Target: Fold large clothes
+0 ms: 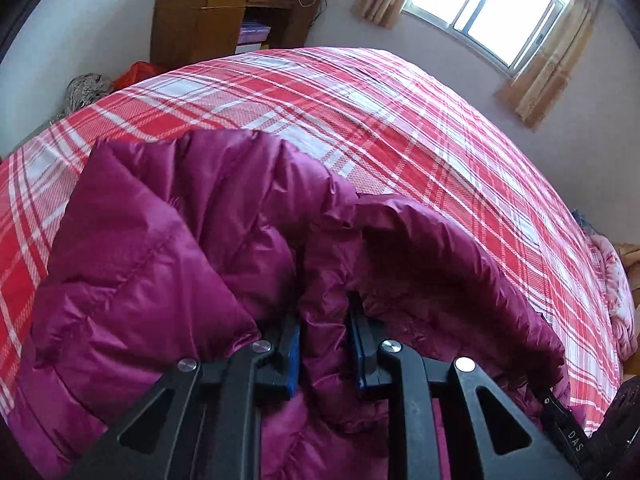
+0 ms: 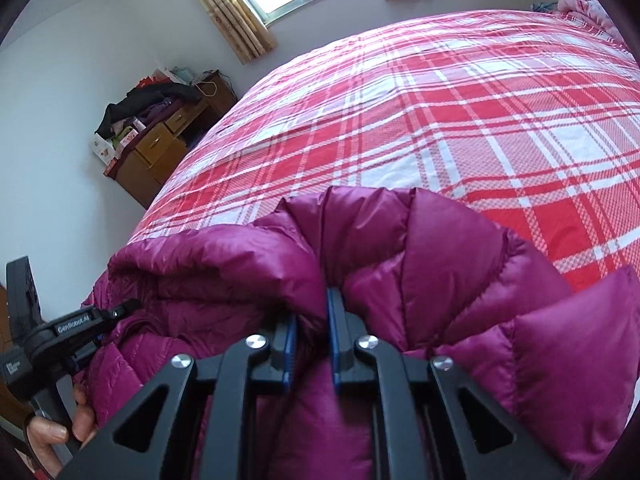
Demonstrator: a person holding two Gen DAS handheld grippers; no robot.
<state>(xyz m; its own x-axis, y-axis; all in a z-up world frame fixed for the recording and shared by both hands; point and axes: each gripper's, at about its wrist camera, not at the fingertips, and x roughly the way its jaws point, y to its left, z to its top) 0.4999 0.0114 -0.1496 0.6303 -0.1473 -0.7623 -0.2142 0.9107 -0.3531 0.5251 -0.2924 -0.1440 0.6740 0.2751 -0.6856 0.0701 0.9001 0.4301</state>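
A magenta quilted down jacket [image 1: 160, 248] lies bunched at the near edge of the bed. In the left wrist view, my left gripper [image 1: 325, 332] is shut on a raised fold of it, and the blue pads [image 1: 294, 356] press the fabric from both sides. In the right wrist view, my right gripper [image 2: 312, 320] is shut on another fold of the jacket [image 2: 440, 260], with puffed fabric bulging over the fingertips. The left gripper [image 2: 120, 308] also shows at the lower left of that view, gripping the jacket's edge, held by a person's hand [image 2: 52, 436].
The bed [image 1: 360, 120] has a red and white plaid cover [image 2: 440, 120] stretching away beyond the jacket. A wooden desk [image 1: 224, 12] piled with clothes and boxes stands by the far wall. Pink bedding [image 1: 616, 292] lies at the bed's right end. There is a curtained window [image 1: 500, 4].
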